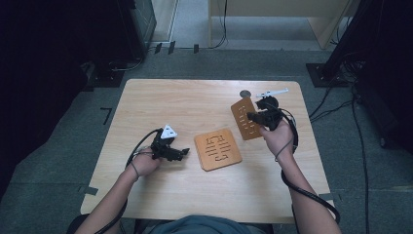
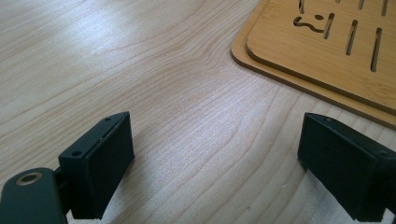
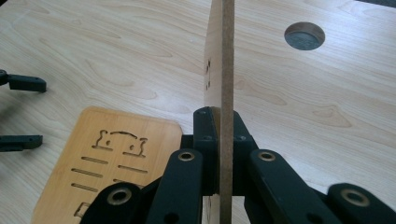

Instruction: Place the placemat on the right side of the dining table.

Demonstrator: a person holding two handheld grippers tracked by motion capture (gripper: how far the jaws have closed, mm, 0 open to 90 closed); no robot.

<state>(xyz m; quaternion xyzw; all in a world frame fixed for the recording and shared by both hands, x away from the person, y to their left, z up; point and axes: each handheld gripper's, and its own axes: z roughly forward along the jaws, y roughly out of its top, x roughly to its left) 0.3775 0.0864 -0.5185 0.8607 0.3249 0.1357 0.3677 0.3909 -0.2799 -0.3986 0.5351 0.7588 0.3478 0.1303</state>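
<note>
Two thin wooden boards with cut slots are on the light wood table point(image 1: 195, 97). One board point(image 1: 217, 148) lies flat at the middle; it is also in the left gripper view point(image 2: 327, 51), where a lower layer shows under its edge, and in the right gripper view point(image 3: 112, 154). My left gripper point(image 1: 182, 153) rests just left of it, open, with bare table between its fingers point(image 2: 100, 163). My right gripper point(image 1: 253, 117) is shut on the second board point(image 1: 243, 119), held up on edge point(image 3: 226, 56) between the pads point(image 3: 205, 135).
A round hole point(image 1: 245, 93) sits in the table near its far right edge, also seen in the right gripper view point(image 3: 304, 36). Cables trail from both grippers over the near side. Dark stands and cables are on the floor around the table.
</note>
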